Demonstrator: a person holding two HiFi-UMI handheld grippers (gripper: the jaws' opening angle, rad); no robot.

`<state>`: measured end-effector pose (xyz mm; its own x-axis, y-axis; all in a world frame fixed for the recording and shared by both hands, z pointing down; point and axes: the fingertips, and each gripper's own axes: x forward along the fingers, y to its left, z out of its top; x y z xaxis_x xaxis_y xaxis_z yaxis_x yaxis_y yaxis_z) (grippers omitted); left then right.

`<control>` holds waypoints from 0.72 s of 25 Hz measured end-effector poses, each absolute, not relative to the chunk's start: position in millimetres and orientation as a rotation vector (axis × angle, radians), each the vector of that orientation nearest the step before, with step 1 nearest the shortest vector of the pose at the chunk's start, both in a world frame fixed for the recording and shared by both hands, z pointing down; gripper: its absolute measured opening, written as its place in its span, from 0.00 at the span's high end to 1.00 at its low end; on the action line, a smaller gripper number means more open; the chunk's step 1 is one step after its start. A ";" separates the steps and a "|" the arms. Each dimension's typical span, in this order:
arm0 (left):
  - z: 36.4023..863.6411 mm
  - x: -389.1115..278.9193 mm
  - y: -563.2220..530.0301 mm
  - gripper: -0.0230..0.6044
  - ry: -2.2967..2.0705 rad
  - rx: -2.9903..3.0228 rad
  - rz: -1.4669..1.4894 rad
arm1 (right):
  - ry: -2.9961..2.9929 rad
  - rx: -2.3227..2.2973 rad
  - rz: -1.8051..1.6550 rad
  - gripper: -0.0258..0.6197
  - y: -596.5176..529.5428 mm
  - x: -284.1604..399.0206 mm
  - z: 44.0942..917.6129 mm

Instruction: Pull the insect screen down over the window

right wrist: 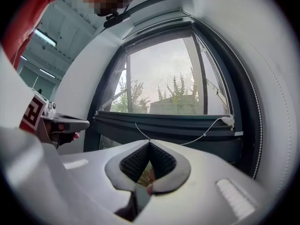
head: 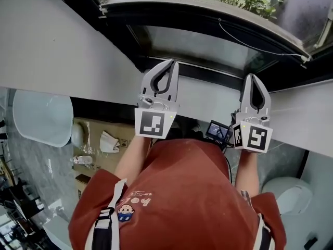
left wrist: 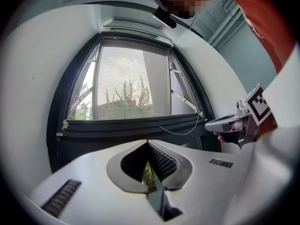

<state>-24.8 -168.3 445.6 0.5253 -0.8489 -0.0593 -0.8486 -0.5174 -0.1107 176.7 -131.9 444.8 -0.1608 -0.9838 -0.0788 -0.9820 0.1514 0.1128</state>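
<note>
The insect screen's dark bottom bar [left wrist: 131, 125] [right wrist: 164, 123] [head: 182, 8] runs across the window low down, with mesh [left wrist: 122, 74] above it and bare glass [head: 208, 46] below. A thin white cord [right wrist: 206, 132] [left wrist: 183, 132] hangs in a slack loop from the bar. My left gripper [head: 169, 62] [left wrist: 148, 142] points at the bar's middle, shut and empty, a little short of it. My right gripper [head: 253, 77] [right wrist: 149, 140] is shut too, its tip just below the bar where the cord dips. I cannot tell whether the cord is pinched.
White wall panels [head: 52, 40] frame the deep window recess on both sides. A beaded chain [right wrist: 276, 111] hangs along the right reveal. On the floor below are a cardboard box [head: 99, 139], a white basin [head: 41, 116] and a toilet [head: 289, 194].
</note>
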 end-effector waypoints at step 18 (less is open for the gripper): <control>440.9 -11.1 -172.7 0.96 1.457 -2.623 0.011 | -2.304 2.068 -0.231 0.95 -128.5 203.8 446.8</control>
<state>-11.1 -172.7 440.9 0.5308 -0.8442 -0.0746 -0.8453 -0.5209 -0.1192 203.8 -128.5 446.8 -0.1122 -0.9911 -0.0720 -0.9856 0.1018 0.1347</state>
